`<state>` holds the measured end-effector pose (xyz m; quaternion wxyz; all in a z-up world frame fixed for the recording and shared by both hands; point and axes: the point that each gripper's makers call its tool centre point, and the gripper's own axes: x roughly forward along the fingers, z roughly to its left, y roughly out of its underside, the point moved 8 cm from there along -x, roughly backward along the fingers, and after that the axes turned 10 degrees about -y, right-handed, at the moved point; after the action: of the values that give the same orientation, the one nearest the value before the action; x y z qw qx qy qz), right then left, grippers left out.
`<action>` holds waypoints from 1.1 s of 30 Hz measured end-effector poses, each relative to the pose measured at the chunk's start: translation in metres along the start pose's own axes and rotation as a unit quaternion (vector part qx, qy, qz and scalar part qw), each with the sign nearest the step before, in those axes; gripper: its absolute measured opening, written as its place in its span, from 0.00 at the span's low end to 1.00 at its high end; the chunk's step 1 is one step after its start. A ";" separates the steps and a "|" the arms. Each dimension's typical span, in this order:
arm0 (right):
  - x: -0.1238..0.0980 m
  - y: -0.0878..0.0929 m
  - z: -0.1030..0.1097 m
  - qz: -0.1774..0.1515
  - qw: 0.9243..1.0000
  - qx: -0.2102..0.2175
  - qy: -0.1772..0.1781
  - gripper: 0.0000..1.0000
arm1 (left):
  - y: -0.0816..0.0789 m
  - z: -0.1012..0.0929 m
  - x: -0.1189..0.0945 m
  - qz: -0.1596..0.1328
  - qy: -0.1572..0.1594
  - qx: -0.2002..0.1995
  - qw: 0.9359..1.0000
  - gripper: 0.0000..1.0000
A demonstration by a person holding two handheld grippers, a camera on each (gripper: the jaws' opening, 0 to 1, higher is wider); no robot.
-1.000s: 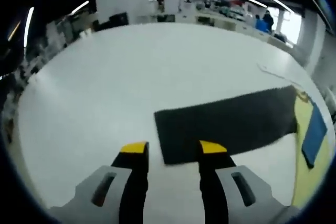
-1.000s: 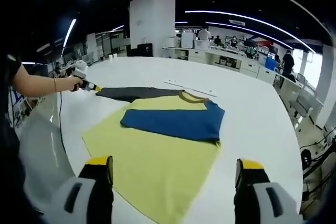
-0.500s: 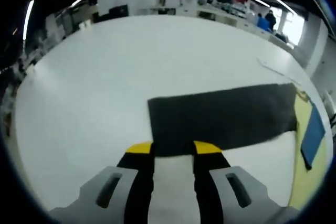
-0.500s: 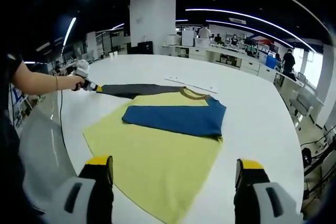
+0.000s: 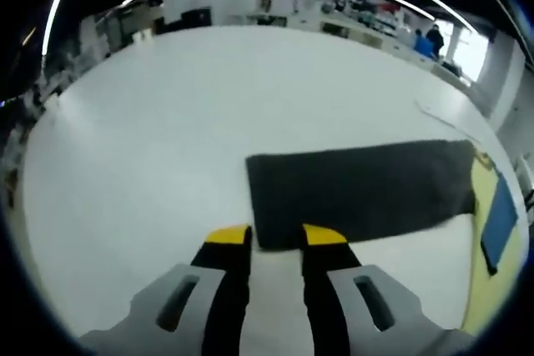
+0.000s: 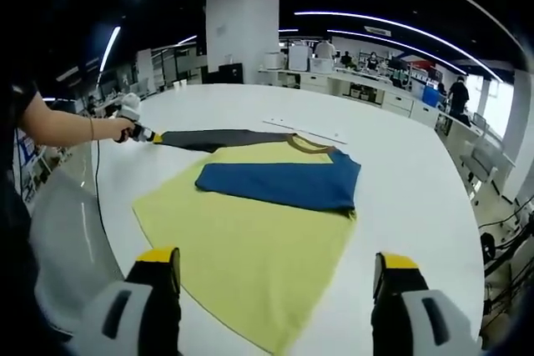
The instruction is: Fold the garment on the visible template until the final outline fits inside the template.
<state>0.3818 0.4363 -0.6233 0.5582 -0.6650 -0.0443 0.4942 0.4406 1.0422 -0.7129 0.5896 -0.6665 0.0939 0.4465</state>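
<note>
Yellow garment (image 6: 250, 239), blue fold (image 6: 279, 185), dark grey sleeve (image 5: 359, 189)

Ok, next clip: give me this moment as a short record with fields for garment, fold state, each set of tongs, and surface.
garment: yellow long-sleeved shirt with a dark grey sleeve and a blue sleeve
fold state: blue sleeve folded across the chest; dark grey sleeve stretched out flat to the side
left tongs: narrowly parted, tips at the cuff edge of the dark grey sleeve; grip cannot be confirmed
right tongs: wide open, holding nothing, above the yellow hem
surface: white table
template: no outline discernible
</note>
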 end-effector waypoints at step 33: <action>-0.007 -0.015 -0.009 0.003 0.999 -0.031 -0.006 0.99 | -0.049 -0.067 -0.039 -0.080 0.080 0.037 0.993 0.01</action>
<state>0.3920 0.4315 -0.6084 0.5358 -0.6794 -0.0611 0.4977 0.4820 0.9821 -0.6572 0.6382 -0.6830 0.1038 0.3397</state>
